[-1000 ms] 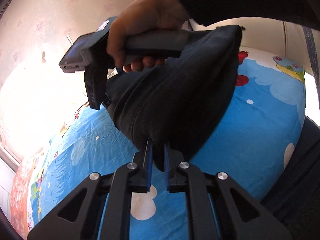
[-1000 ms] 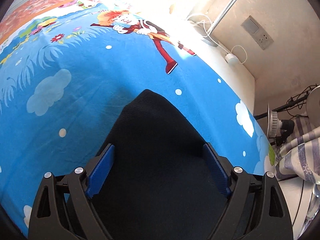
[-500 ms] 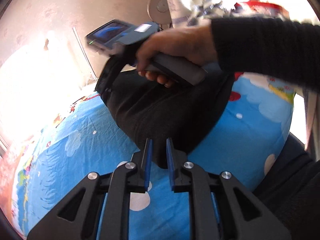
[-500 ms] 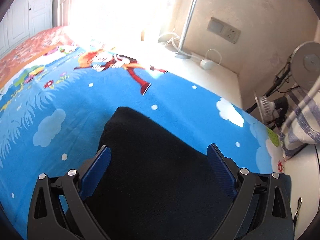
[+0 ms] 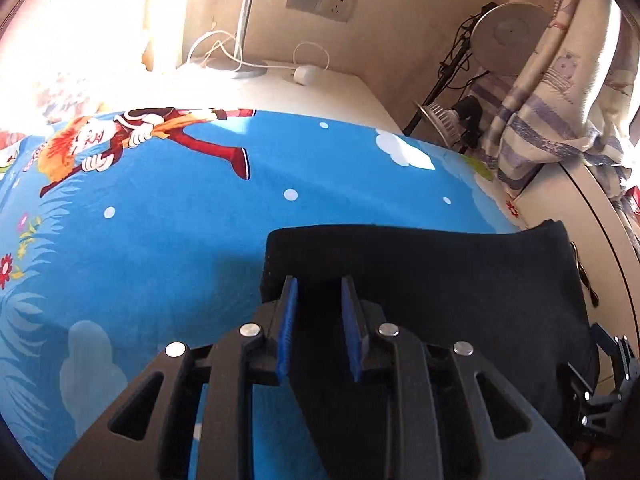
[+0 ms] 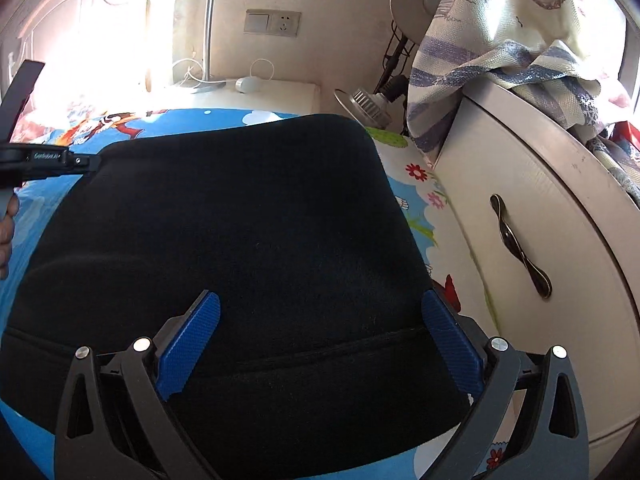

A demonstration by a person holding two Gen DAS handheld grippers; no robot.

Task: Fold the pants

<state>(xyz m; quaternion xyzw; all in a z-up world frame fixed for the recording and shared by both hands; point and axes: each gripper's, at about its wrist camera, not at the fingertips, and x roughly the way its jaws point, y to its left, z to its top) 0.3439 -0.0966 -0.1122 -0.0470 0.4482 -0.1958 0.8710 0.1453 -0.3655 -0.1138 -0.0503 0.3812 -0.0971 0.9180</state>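
Left gripper (image 5: 318,326) pinches the pants (image 5: 432,280) edge to pin the fold on the bedsheet (image 5: 160,220), while right gripper (image 6: 320,340) hovers spread wide, holding nothing.

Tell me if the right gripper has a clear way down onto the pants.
Probably yes. The right gripper is open, its jaws spread wide just above the pants, and nothing lies between them.
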